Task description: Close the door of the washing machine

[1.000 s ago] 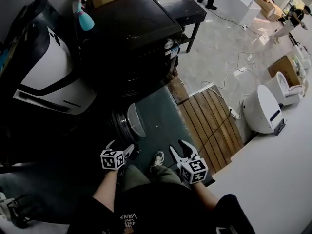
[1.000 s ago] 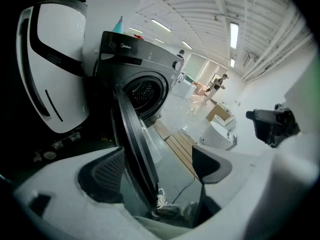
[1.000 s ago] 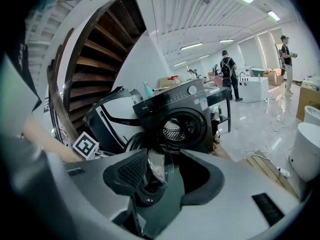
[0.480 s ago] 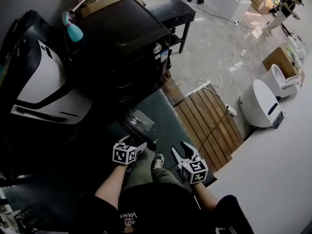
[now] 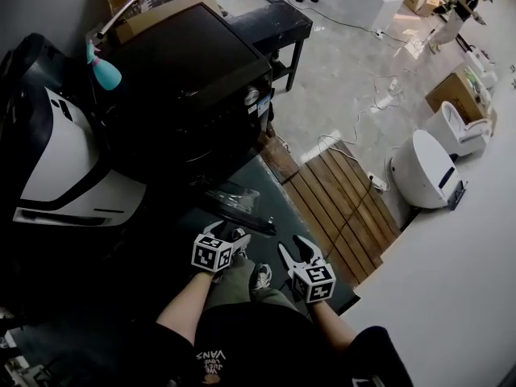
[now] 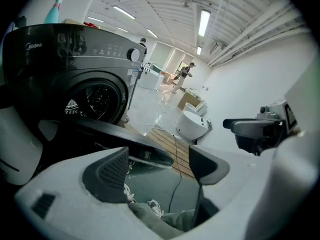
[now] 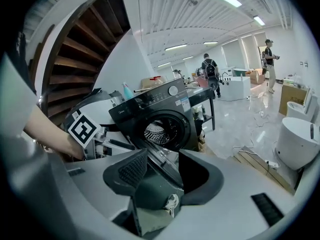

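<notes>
Here the black washing machine [image 5: 193, 79] fills the upper left of the head view. Its round door [image 5: 234, 202] hangs wide open, swung out low over the dark floor mat [image 5: 278, 188]. The left hand-held gripper [image 6: 159, 159] sits just beside the door's outer edge, jaws spread wide but closing. Nothing is pinched between them, and whether a jaw touches the door cannot be told. The right hand-held gripper [image 7: 162, 164] hovers near, apart from the door, its jaws spread and empty, with the door showing beyond the gap. The machine's control panel reads "Midea" [image 6: 31, 45]. A sticker [image 5: 263, 106] beside the dial is too small to read. The person's dark shirt [image 5: 250, 337] carries "VANS", seen upside down.
</notes>
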